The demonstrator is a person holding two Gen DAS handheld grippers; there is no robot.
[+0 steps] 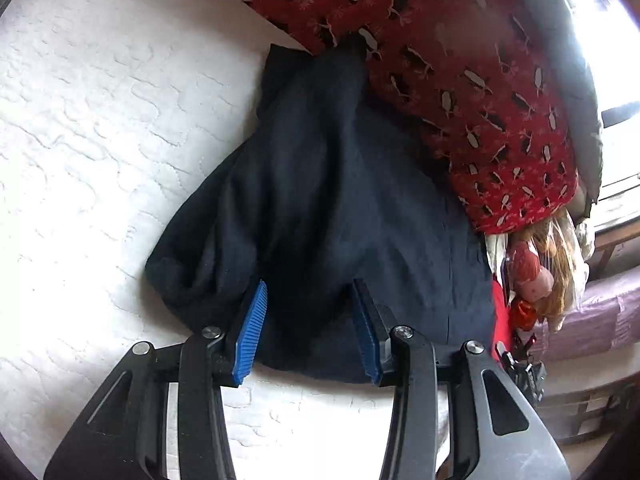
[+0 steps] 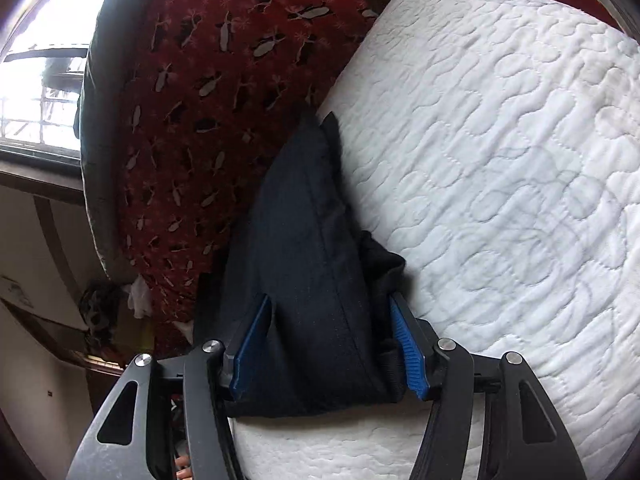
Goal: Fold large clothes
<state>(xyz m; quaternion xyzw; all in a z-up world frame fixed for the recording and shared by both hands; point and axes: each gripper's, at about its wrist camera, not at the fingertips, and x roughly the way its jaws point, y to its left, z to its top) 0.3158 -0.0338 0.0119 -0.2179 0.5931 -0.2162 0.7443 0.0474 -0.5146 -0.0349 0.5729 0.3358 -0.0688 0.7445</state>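
Note:
A dark navy garment (image 1: 320, 200) lies bunched on the white quilted mattress (image 1: 100, 120). My left gripper (image 1: 308, 292) is open just above the garment's near edge, blue pads on either side of a fold, not closed on it. In the right wrist view the same garment (image 2: 312, 264) is folded into a narrow thick pile along the mattress (image 2: 500, 160) edge. My right gripper (image 2: 328, 304) is open and straddles the pile's near end, with cloth between the pads (image 2: 408, 344).
A red patterned cushion or blanket (image 1: 460, 60) presses against the garment's far side and shows in the right wrist view (image 2: 200, 120) too. A bright window (image 2: 40, 80) is at the left. Clutter and a doll (image 1: 536, 276) sit beyond the mattress edge.

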